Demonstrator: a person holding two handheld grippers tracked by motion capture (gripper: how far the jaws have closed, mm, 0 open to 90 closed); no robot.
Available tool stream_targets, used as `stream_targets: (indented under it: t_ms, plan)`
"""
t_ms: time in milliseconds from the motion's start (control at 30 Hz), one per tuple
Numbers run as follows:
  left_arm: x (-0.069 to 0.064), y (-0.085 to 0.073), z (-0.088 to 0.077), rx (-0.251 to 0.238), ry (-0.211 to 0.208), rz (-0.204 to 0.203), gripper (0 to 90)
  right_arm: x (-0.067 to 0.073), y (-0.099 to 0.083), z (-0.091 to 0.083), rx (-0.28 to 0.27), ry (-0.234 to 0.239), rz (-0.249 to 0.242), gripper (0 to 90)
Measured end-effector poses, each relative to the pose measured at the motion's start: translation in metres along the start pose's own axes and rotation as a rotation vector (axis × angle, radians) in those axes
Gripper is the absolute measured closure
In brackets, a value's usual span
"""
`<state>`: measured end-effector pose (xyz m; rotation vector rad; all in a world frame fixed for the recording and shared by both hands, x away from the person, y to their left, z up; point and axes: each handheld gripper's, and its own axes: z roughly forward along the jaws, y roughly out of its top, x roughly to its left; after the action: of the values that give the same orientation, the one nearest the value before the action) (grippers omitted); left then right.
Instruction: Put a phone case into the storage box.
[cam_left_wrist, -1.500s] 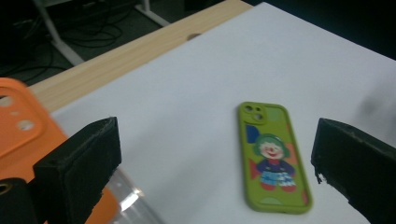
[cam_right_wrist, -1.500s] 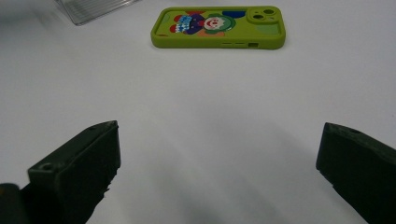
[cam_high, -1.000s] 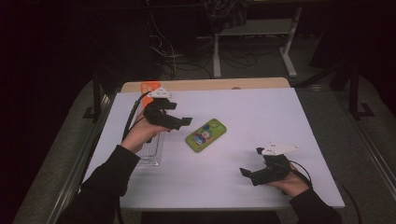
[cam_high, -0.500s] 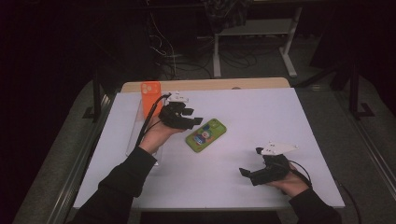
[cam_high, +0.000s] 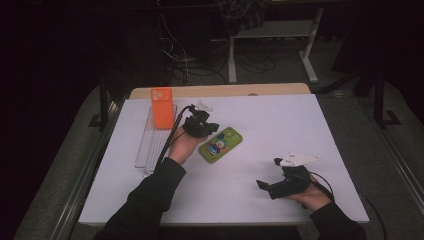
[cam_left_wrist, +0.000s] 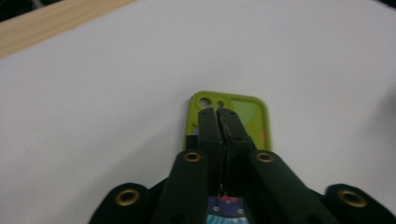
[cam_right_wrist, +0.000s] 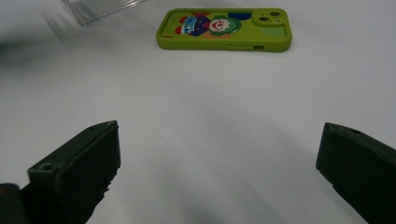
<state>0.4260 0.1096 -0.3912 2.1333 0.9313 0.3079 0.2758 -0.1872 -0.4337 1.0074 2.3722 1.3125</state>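
your left gripper (cam_left_wrist: 219, 112) has just closed, jaws pinched together with nothing between, over the green phone (cam_high: 220, 144) mid-table. right gripper (cam_high: 265, 186) is wide open, bare table around. orange phone (cam_high: 162, 107) stands in the clear rack (cam_high: 150, 145).

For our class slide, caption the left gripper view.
Left gripper, jaws closed together, poised over the green phone case on the white table.

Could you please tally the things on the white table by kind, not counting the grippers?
Phone cases: 2, an orange phone case and a green phone case
Clear plastic racks: 1, the clear plastic rack holding the orange one
Total: 3
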Motion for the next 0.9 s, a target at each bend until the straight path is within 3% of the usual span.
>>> stream_targets:
  t_ms: [167, 433, 533, 567, 900]
  plan:
    - [0.005, -0.007, 0.014, 0.037, 0.024, -0.003, 89.7, 0.000, 0.000, 0.000, -0.005, 0.001, -0.002, 0.0]
    - [0.014, -0.018, 0.030, 0.065, 0.068, -0.055, 89.7, 0.000, 0.000, -0.001, -0.003, 0.003, -0.004, 0.0]
    - [0.015, -0.022, 0.034, 0.076, 0.082, -0.061, 89.7, 0.000, 0.000, -0.001, -0.002, 0.003, -0.004, 0.0]
    - [0.015, -0.023, 0.036, 0.086, 0.098, -0.042, 89.7, 0.000, 0.000, -0.001, -0.003, 0.003, -0.003, 0.0]
    - [0.018, -0.033, 0.036, 0.130, 0.115, -0.081, 89.7, 0.001, 0.000, -0.002, -0.001, 0.003, 0.001, 0.0]
